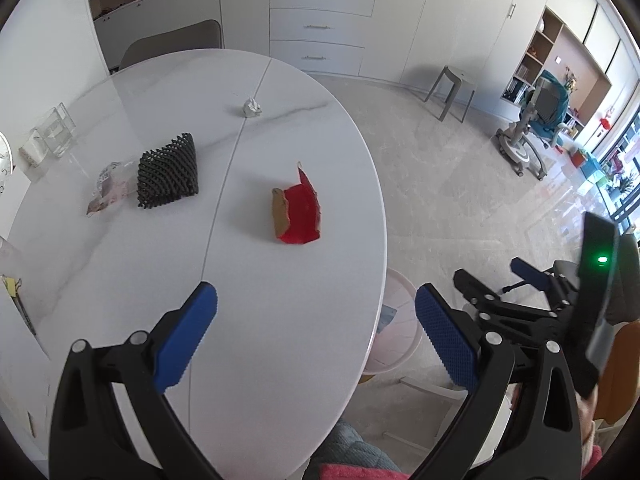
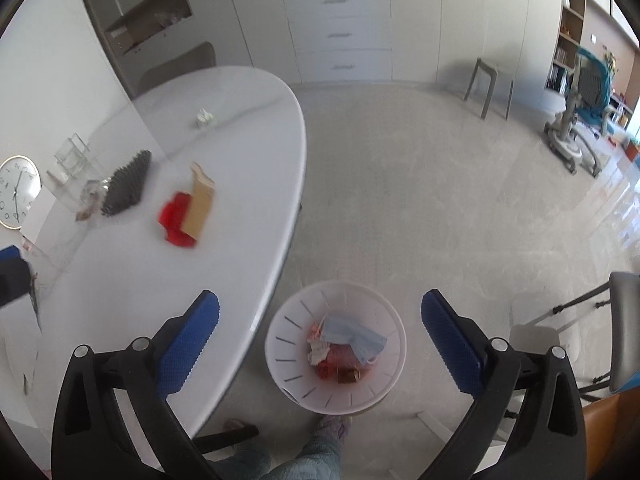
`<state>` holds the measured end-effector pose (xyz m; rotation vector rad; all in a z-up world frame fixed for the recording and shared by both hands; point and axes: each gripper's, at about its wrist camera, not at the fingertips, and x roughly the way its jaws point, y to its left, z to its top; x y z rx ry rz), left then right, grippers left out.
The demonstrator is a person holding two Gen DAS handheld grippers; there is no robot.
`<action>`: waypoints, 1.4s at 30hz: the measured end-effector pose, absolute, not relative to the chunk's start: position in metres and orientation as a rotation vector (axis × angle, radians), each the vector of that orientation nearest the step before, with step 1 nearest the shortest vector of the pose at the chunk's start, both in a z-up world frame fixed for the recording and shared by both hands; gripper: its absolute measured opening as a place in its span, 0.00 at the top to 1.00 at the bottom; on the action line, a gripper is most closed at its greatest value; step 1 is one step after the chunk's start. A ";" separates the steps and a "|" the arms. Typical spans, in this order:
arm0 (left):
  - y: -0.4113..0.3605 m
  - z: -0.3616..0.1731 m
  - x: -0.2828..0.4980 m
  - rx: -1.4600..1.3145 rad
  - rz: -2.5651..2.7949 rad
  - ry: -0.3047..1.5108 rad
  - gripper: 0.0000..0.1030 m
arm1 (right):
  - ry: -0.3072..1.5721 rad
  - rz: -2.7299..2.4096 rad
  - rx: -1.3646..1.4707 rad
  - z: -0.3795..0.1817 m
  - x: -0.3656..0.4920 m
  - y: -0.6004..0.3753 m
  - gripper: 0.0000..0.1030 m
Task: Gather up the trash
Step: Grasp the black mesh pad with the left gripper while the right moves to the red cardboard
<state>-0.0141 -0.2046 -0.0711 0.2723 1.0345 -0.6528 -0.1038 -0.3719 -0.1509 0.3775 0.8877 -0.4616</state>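
My right gripper point(image 2: 320, 328) hangs open above a white waste bin point(image 2: 280, 344) on the floor by the table edge. A blue face mask point(image 2: 354, 338) and red and brown scraps lie in the bin. My left gripper point(image 1: 316, 332) is open over the near part of the white oval table point(image 1: 280, 160), nothing between its fingers. On the table lie a torn red and brown carton piece point(image 1: 296, 212), a black foam net point(image 1: 168, 172), a clear plastic wrapper point(image 1: 110, 190) beside it, and a crumpled white paper ball point(image 1: 251, 107) further back.
A clear glass holder point(image 1: 56, 130) and a round clock point(image 2: 16, 192) stand at the table's left. A chair point(image 1: 172, 46) sits behind the table. A grey stool point(image 1: 452, 92) and a wheeled chair point(image 1: 536, 128) stand on the floor by the white cabinets. The person's legs point(image 2: 316, 452) are below.
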 end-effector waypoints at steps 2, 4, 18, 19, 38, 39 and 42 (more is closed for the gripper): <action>-0.196 -0.068 -0.009 0.268 -0.643 1.020 0.08 | 0.864 -0.454 0.344 -0.132 -0.098 -0.360 0.02; -0.186 -0.066 -0.004 0.260 -0.633 1.010 0.08 | 0.846 -0.447 0.323 -0.119 -0.092 -0.349 0.02; -0.112 -0.075 0.049 0.171 -0.510 1.007 0.08 | 0.854 -0.335 0.290 -0.117 -0.026 -0.293 0.02; -0.108 -0.077 0.053 0.164 -0.500 1.011 0.08 | 0.859 -0.330 0.292 -0.120 -0.021 -0.290 0.02; -0.133 -0.153 0.193 0.127 -0.382 1.134 0.08 | 0.998 -0.345 0.384 -0.195 0.078 -0.304 0.02; -0.137 -0.158 0.201 0.127 -0.379 1.141 0.08 | 1.003 -0.353 0.392 -0.199 0.082 -0.308 0.02; -0.155 -0.170 0.223 0.149 -0.361 1.146 0.08 | 1.020 -0.378 0.419 -0.210 0.089 -0.316 0.02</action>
